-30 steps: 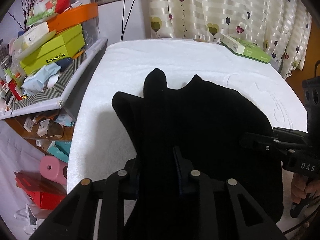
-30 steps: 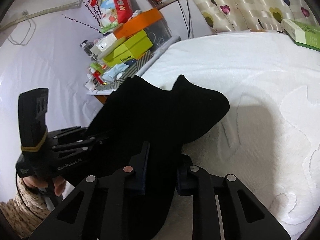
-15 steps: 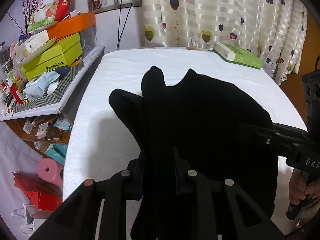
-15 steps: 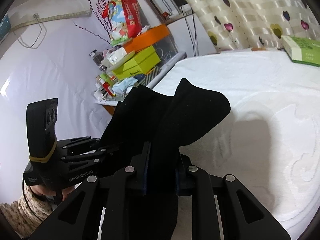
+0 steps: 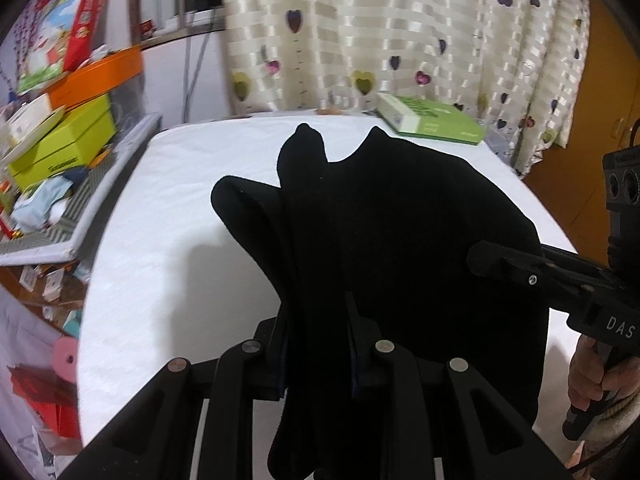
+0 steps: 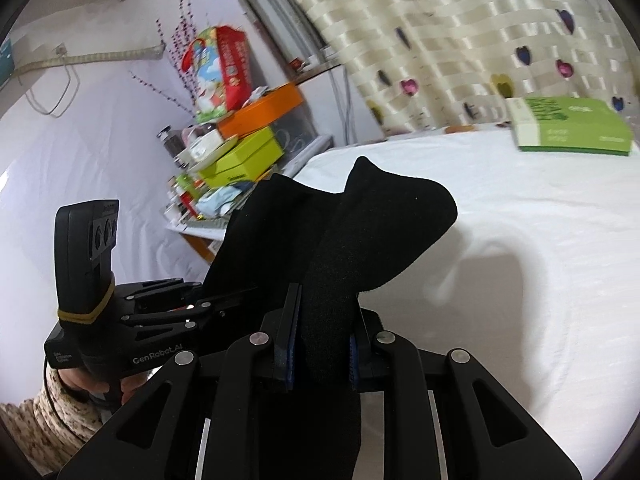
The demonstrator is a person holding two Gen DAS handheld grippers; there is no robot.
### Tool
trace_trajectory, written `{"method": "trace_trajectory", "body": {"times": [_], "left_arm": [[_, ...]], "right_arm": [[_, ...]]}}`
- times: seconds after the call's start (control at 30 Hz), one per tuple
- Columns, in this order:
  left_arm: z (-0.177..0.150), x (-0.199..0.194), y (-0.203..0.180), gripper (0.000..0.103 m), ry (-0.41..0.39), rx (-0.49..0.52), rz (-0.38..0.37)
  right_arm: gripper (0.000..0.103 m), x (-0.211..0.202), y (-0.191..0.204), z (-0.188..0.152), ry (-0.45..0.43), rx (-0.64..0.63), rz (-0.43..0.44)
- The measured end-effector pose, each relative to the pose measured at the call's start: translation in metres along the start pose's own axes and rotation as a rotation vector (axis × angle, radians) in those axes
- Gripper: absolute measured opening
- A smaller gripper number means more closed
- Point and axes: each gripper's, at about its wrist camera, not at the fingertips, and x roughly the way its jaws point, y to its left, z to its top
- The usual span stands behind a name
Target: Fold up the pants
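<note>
The black pants [image 5: 400,232] hang bunched in the air above the white-covered table [image 5: 180,208], casting a shadow on it. My left gripper [image 5: 316,340] is shut on one fold of the cloth, which drapes down between and below its fingers. My right gripper [image 6: 324,336] is shut on another fold of the pants [image 6: 360,232], which rise in peaks ahead of it. Each gripper shows in the other's view: the right one [image 5: 520,268] at the pants' right edge, the left one [image 6: 192,300] at their left edge. Folds hide most of the garment's shape.
A green box [image 5: 432,120] lies at the table's far right. A cluttered shelf with yellow-green and orange boxes [image 5: 68,136] stands left of the table. Heart-patterned curtains [image 5: 400,40] hang behind. A pink roll [image 5: 66,356] and red items sit on the floor at left.
Both grippers have risen with the pants and tilted up, so more curtain and wall shows. The cloth has lifted farther off the table. Both grips look unchanged.
</note>
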Motion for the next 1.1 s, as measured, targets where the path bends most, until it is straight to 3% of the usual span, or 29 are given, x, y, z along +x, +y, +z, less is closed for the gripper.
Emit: {"method": "trace_trajectory", "body": {"times": [0.53,0.7,0.93,1.1], "left_arm": [[0.055,0.052,-0.093,0.023,0.021,0.044,-0.175],[0.066,0.074,-0.119,0.023,0.045,0.035,-0.229],[0.067,0.101,-0.13,0.025,0.084,0.041,-0.21],[0.06,0.119,-0.116,0.04,0.13,0.01,-0.162]], "right_arm": [[0.019,-0.056,-0.092,0.033,-0.072,0.074,-0.168],[0.019,-0.059,-0.121,0.033,-0.054,0.11,-0.217],[0.019,-0.045,-0.157,0.022,-0.001,0.154,-0.264],[0.025,-0.036,-0.17,0.014,0.041,0.14,-0.303]]}}
